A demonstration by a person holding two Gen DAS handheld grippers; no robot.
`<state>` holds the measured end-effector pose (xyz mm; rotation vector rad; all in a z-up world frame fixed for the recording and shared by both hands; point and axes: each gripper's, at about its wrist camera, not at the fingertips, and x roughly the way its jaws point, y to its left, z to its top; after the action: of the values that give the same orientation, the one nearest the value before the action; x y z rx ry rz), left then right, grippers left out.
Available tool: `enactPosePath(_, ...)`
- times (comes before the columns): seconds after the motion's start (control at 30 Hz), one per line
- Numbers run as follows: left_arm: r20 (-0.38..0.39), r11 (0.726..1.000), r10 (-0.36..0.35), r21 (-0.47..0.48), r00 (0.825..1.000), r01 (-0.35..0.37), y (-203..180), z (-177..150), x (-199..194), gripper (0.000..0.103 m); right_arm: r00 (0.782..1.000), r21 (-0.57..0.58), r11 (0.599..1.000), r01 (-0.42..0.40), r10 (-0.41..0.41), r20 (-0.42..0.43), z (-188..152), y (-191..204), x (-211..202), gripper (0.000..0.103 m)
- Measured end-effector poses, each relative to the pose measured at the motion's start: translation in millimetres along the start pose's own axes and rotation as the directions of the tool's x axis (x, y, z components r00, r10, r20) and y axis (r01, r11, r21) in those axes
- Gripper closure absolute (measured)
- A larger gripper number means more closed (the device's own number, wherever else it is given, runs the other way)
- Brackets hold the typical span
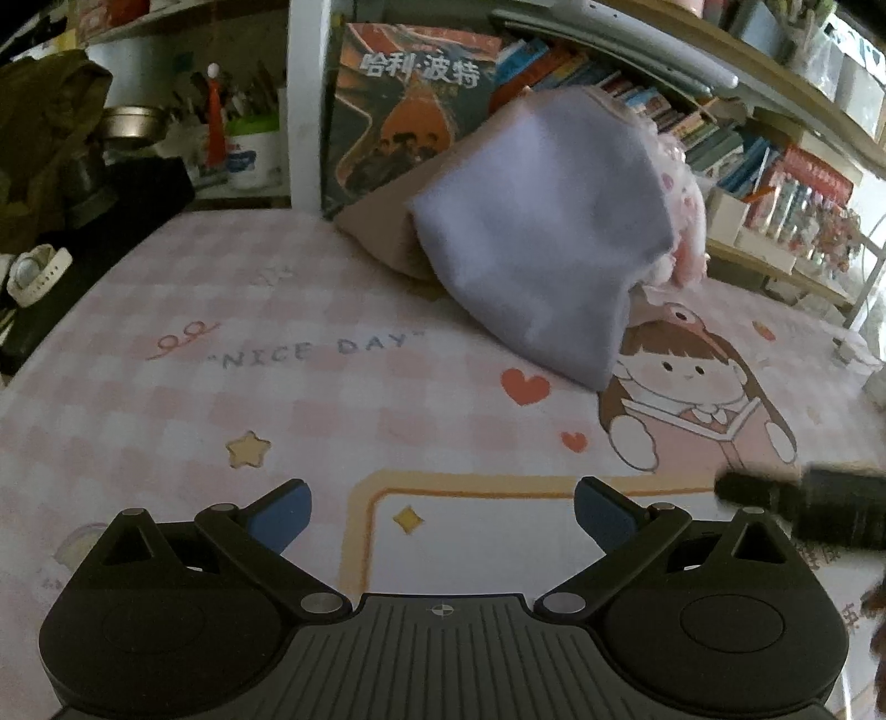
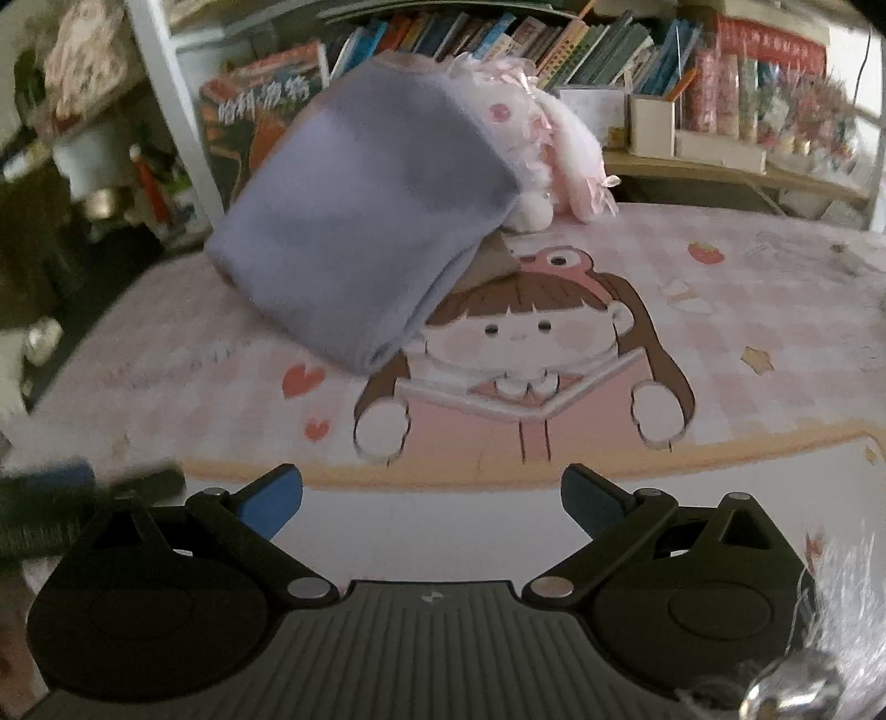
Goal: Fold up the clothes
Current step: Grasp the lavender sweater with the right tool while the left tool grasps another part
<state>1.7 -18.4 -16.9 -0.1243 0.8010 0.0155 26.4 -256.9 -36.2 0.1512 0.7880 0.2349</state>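
Note:
A folded lavender garment (image 1: 545, 232) leans at the back of the pink checked table mat (image 1: 221, 399), resting on a brown garment (image 1: 382, 232) under it. It also shows in the right wrist view (image 2: 360, 221). My left gripper (image 1: 442, 512) is open and empty, low over the mat's front part, well short of the garment. My right gripper (image 2: 432, 498) is open and empty too, over the mat's front edge (image 2: 498, 531). The right gripper's dark body shows blurred at the right edge of the left wrist view (image 1: 819, 509).
A pink plush bunny (image 2: 554, 149) sits behind the garment. A large illustrated book (image 1: 410, 105) stands against a white post (image 1: 307, 105). Shelves of books (image 2: 554, 44) and boxes line the back. A white watch (image 1: 36, 271) lies at the left.

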Motion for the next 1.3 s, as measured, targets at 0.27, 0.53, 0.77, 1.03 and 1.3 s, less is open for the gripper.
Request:
enactPosePath(0.27, 0.076, 0.998, 0.064, -0.012, 0.995, -0.063, -19, 0, -22, 0.001, 0.977, -0.127, 0.982, -0.142, 0.16, 0.142, 92, -31, 33, 0.005)
enactPosePath(0.53, 0.047, 0.978, 0.208, -0.03, 0.977, -0.207, -24, -18, -43, 0.001, 0.968, -0.239, 0.961, -0.136, 0.18, 0.172, 176, -31, 103, 0.023)
enactPosePath(0.77, 0.054, 0.957, 0.287, -0.056, 0.956, -0.284, -28, -17, -50, 0.001, 0.97, -0.249, 0.944, -0.218, 0.238, 0.05, 180, -35, 126, 0.095)
enactPosePath(1.03, 0.181, 0.967, 0.172, 0.158, 0.968, -0.201, -79, 10, -33, 0.001, 0.839, -0.096, 0.835, -0.542, 0.545, -0.001, 143, -44, 44, 0.096)
enactPosePath(1.3, 0.295, 0.916, 0.022, 0.376, 0.955, -0.138, -138, 4, -36, 0.001, 0.653, 0.091, 0.652, -0.752, 0.757, -0.024, 116, -28, -22, 0.096)
